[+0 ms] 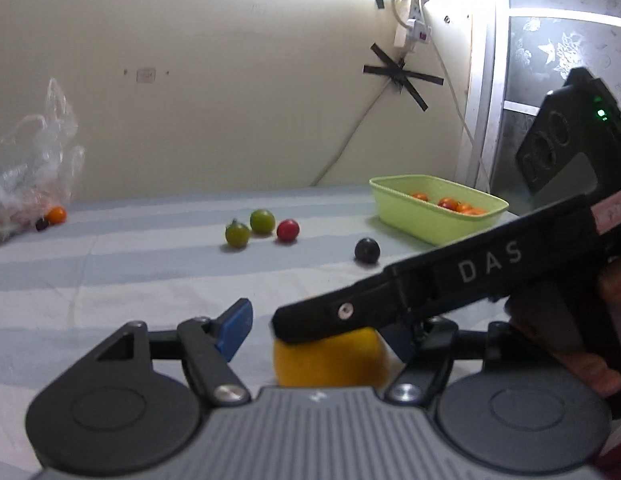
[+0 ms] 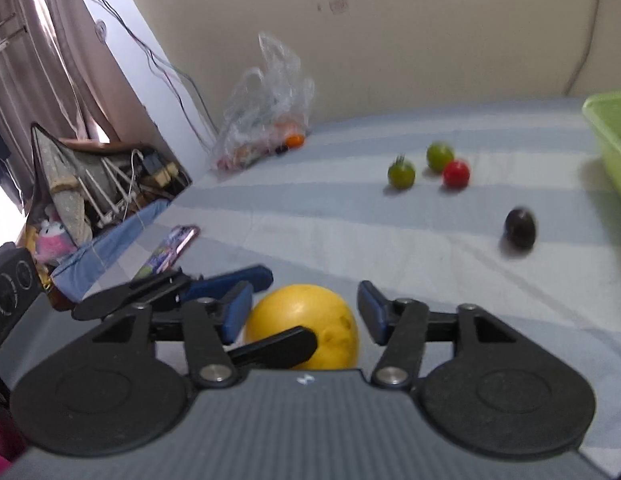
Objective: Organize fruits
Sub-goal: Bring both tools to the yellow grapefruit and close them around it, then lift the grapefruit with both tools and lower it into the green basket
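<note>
Your right tongs (image 2: pixel 306 312) stand apart around the yellow fruit (image 2: pixel 306 320), low center; left tongs (image 1: pixel 310 332) also apart, nearer its left.

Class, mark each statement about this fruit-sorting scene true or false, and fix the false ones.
1. The yellow fruit sits between the open fingers of the right hand-held gripper. True.
2. The green basket is empty. False: it holds several orange fruits.
3. Two green tomatoes lie beside a red one. True.
4. The dark round fruit is inside the basket. False: it lies on the striped cloth, in front of the basket.
5. The plastic bag lies right beside the basket. False: it lies across the cloth, by the wall.
</note>
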Available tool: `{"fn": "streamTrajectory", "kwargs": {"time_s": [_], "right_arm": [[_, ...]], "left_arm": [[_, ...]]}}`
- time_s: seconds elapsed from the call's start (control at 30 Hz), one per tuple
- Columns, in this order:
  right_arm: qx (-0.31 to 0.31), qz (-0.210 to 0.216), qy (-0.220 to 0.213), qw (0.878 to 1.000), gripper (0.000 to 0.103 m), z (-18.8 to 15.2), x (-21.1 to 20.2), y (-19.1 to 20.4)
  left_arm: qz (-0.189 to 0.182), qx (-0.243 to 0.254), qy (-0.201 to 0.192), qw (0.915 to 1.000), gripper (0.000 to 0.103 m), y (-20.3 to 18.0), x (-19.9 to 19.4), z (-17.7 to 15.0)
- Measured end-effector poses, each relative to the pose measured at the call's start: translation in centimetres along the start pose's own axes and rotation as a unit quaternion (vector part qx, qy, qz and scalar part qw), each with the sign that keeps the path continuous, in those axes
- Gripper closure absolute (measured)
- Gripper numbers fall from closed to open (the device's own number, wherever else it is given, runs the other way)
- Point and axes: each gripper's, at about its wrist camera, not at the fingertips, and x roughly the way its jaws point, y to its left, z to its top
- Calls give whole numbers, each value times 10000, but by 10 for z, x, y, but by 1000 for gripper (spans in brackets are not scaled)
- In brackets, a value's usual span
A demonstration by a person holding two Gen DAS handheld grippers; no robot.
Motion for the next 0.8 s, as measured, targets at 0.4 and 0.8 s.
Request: {"fn": "streamTrajectory", "kwargs": {"time_s": [0.4, 0.8], "right_arm": [[360, 582, 502, 9964, 30, -17, -10, -15], [-257, 332, -472, 9980, 36, -25, -55, -7]], "left_arm": [[-72, 18, 743, 9972, 40, -25, -8, -26], [-339, 535, 351, 9974, 48, -59, 19, 29]]}}
